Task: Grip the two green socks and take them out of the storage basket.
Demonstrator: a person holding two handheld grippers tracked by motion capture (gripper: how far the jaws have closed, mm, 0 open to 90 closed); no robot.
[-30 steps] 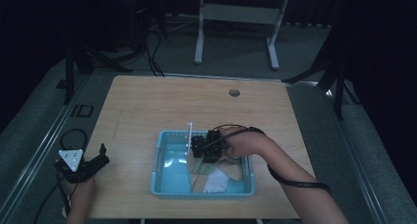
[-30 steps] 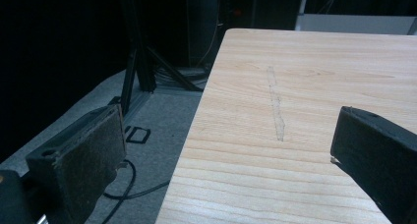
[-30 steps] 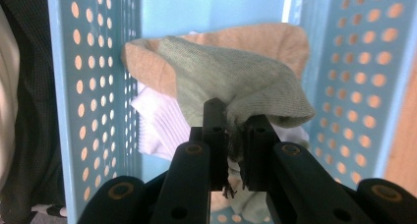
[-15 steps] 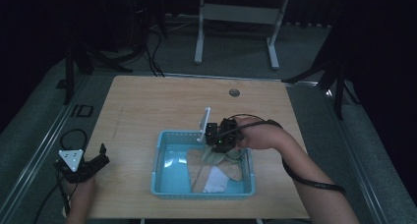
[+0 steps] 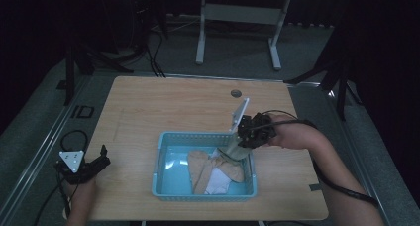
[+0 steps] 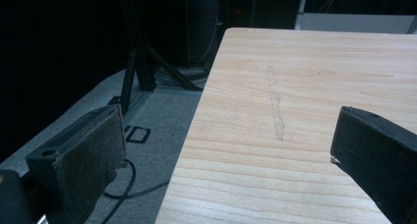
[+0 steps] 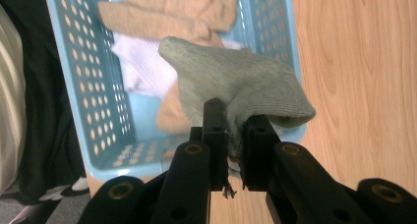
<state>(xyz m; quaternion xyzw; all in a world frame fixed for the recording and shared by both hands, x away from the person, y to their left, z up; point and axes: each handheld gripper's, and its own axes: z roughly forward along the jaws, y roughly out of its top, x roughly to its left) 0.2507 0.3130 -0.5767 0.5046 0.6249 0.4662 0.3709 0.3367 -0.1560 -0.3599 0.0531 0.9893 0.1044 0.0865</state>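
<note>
A light blue perforated basket [image 5: 163, 159] stands near the table's front edge, with a tan cloth [image 5: 203, 169] and a white cloth [image 5: 216, 182] lying in it. My right gripper [image 5: 242, 142] hovers over the basket's far right corner, shut on a grey-green sock [image 5: 232, 150] that dangles above the clothes. In the right gripper view the sock [image 7: 236, 84] is pinched between the two jaws of the right gripper [image 7: 235, 123], above the basket [image 7: 78, 91]. My left gripper [image 5: 103, 160] rests at the table's front left edge. Its jaws stand wide apart with nothing between them in the left gripper view [image 6: 226, 130].
A small round hole [image 5: 236, 93] sits in the wooden tabletop [image 5: 173, 107] near its far edge. Behind the table stands a metal frame [image 5: 237, 18]. Cables [image 5: 74, 137] lie on the grey floor to the left.
My right gripper has risen and moved right, from the basket's middle to its far right corner, lifting the sock out of the pile. The left gripper has stayed put.
</note>
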